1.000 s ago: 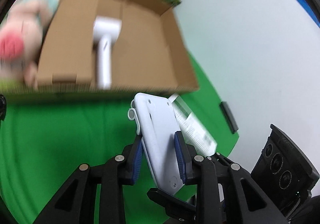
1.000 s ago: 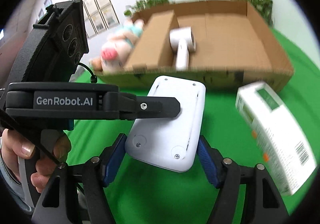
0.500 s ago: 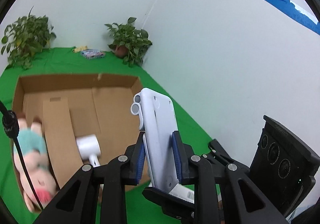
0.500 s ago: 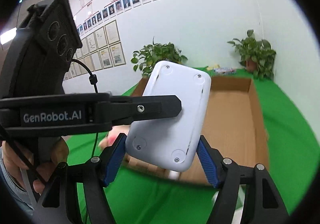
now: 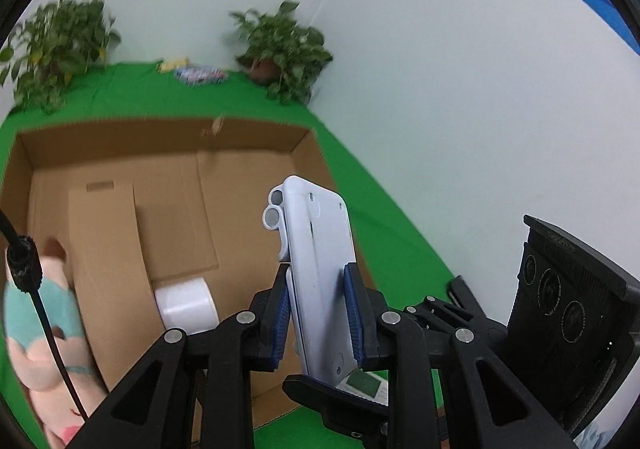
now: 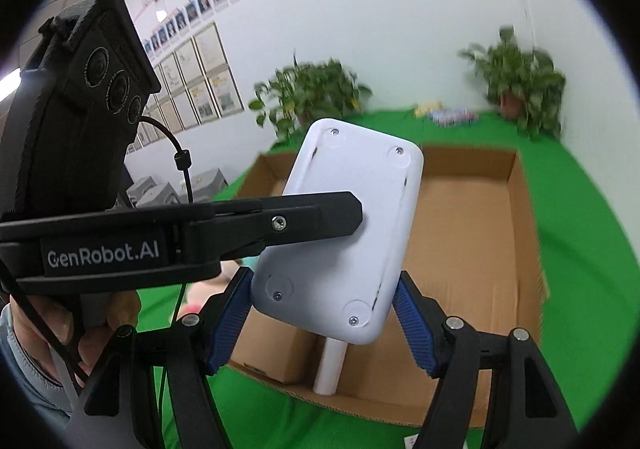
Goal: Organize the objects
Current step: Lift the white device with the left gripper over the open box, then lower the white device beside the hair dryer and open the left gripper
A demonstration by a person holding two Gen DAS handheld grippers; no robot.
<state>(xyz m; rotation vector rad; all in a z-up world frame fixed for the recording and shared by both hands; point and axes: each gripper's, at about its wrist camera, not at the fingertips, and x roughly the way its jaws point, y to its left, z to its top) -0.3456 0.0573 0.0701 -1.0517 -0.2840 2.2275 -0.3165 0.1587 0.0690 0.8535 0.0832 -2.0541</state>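
Gripping white device [image 5: 320, 273], left claw [image 5: 318, 309] raised.

Plush toy [image 5: 44, 333] left of cardboard box [image 5: 160, 177]

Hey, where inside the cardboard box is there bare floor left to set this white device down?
The right half of the cardboard box is bare, from its right wall across to the white dryer-like appliance. The left side is crowded: the brown carton and appliance fill it. The left gripper holds the white device.
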